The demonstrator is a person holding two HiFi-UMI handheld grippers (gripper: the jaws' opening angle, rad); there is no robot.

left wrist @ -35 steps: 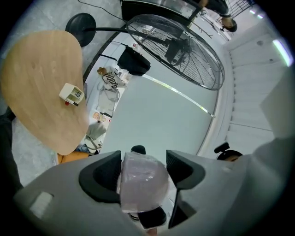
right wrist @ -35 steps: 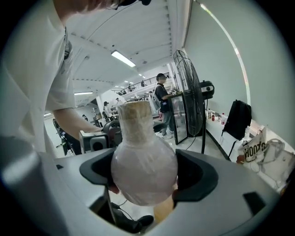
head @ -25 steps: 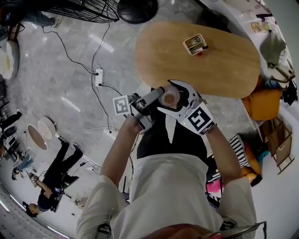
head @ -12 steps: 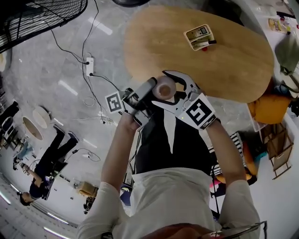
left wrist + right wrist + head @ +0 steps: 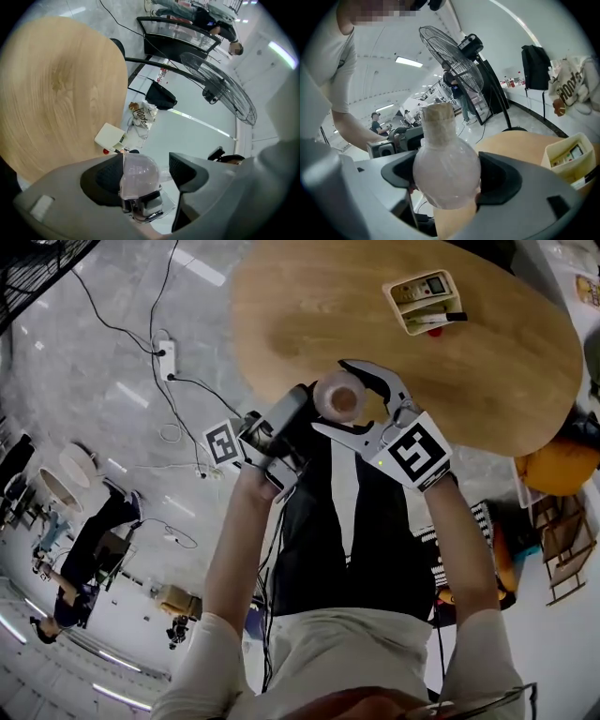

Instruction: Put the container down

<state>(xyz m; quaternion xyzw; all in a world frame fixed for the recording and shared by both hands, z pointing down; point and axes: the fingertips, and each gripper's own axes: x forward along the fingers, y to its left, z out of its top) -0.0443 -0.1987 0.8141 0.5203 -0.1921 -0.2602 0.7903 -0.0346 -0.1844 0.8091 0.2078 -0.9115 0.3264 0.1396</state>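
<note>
Container (image 5: 337,397), clear bulb with cork-brown neck, held off table (image 5: 309,306) by right hand-held gripper (image 5: 341,397), jaws clamped on bulb. Left hand-held gripper (image 5: 140,171) jaws apart: container end against one pad, gap at other. Bag (image 5: 569,93) print partly legible, roughly "Hood's". Container shows over table's near edge. Bare wood from 10 to 12 o'clock. Box (image 5: 424,301) at 1 o'clock, well apart.
</note>
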